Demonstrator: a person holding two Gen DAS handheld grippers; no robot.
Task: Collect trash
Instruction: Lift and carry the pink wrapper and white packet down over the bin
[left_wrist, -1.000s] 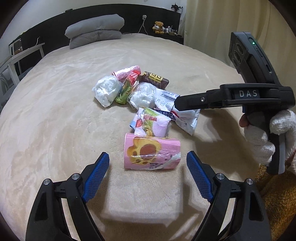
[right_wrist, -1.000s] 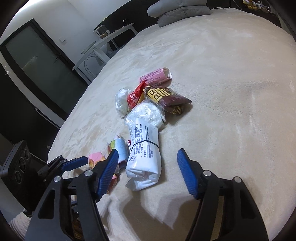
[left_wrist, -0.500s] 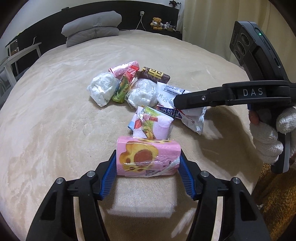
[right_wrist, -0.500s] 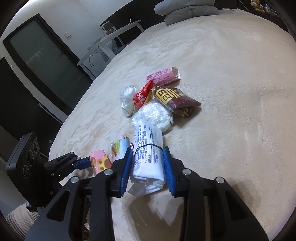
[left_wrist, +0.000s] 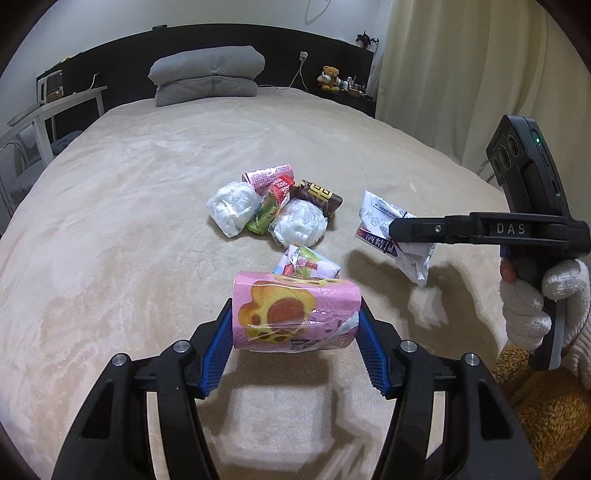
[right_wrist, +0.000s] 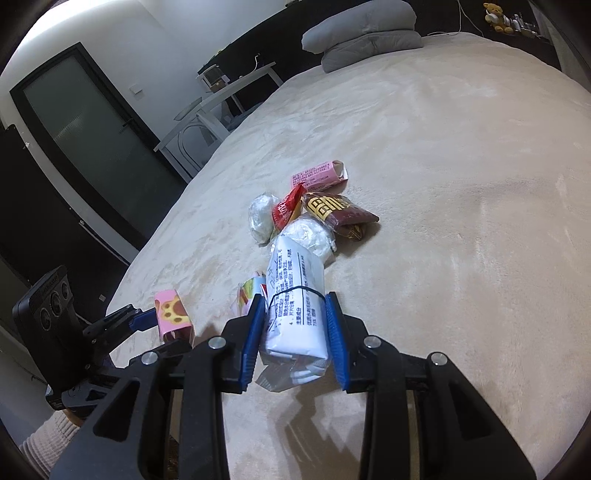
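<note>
— Between the blue pads of the left gripper (left_wrist: 295, 339), what sits there?
— A pink paw-print tissue pack (left_wrist: 295, 312), clamped from both sides and clear of the beige blanket (left_wrist: 129, 229). The tool angles downward.
— And off to its right?
— The right gripper (right_wrist: 295, 332), held by a white-gloved hand (left_wrist: 535, 306), also tilted down, pinching a white printed packet (right_wrist: 295, 306) above the blanket.
— Ahead of both tools?
— The remaining trash pile (left_wrist: 275, 206): two white wads, a brown wrapper, a red-green wrapper, a pink carton. A crumpled colourful wrapper (left_wrist: 310, 263) lies just beyond the tissue pack.
</note>
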